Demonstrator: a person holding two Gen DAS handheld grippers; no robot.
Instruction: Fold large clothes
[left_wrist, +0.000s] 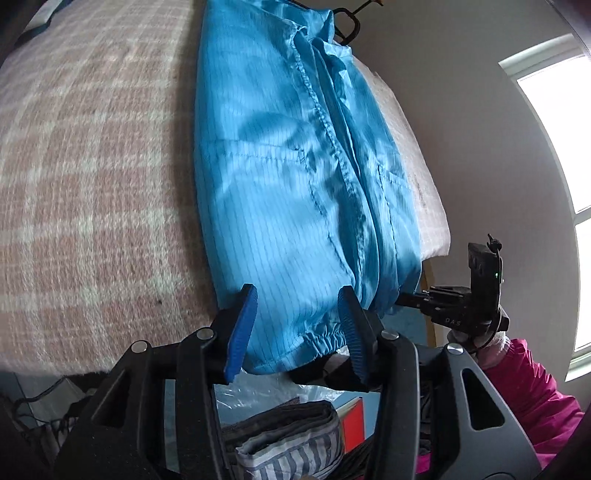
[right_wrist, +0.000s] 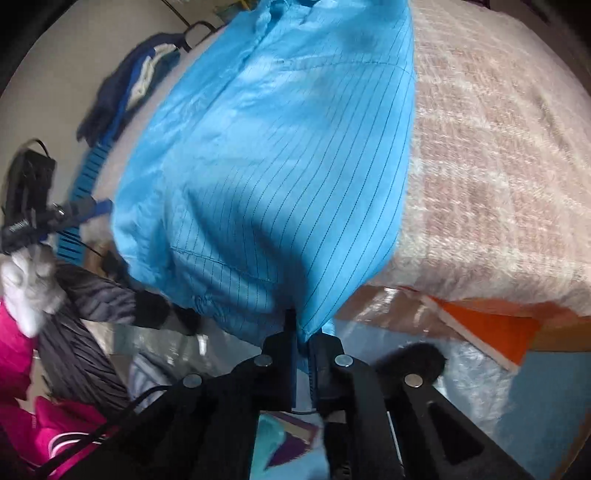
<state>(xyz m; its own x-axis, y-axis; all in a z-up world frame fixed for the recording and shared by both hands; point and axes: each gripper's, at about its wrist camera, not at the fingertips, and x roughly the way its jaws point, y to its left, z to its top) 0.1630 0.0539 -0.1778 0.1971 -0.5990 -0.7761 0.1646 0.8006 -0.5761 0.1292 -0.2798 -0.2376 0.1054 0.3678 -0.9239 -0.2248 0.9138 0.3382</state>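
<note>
Left wrist view is showing the left gripper (left_wrist: 297, 325) standing with its jaws apart, the blue ribbed pads (left_wrist: 242, 328) straddling the elastic cuffed hem of the blue pinstriped garment (left_wrist: 295, 177) without pressing on it. Right wrist view is showing the right gripper (right_wrist: 301, 343) clenched, its jaws pinching a corner of the same garment's (right_wrist: 273, 177) lower edge, which is hanging just over the near edge of the surface.

Garment is lying lengthwise and folded along a stitched seam on a pink-and-white plaid blanket (left_wrist: 92, 155), close to the blanket's edge and running away from both grippers. A white-gloved hand (right_wrist: 27, 288) with a magenta sleeve (left_wrist: 532, 391) is gripping the other tool at the side of each view. Below the near edge, a striped folded cloth (left_wrist: 291, 443) and an orange-covered book (right_wrist: 491, 328) are lying. A window (left_wrist: 561, 177) is glowing at the far right of the left view.
</note>
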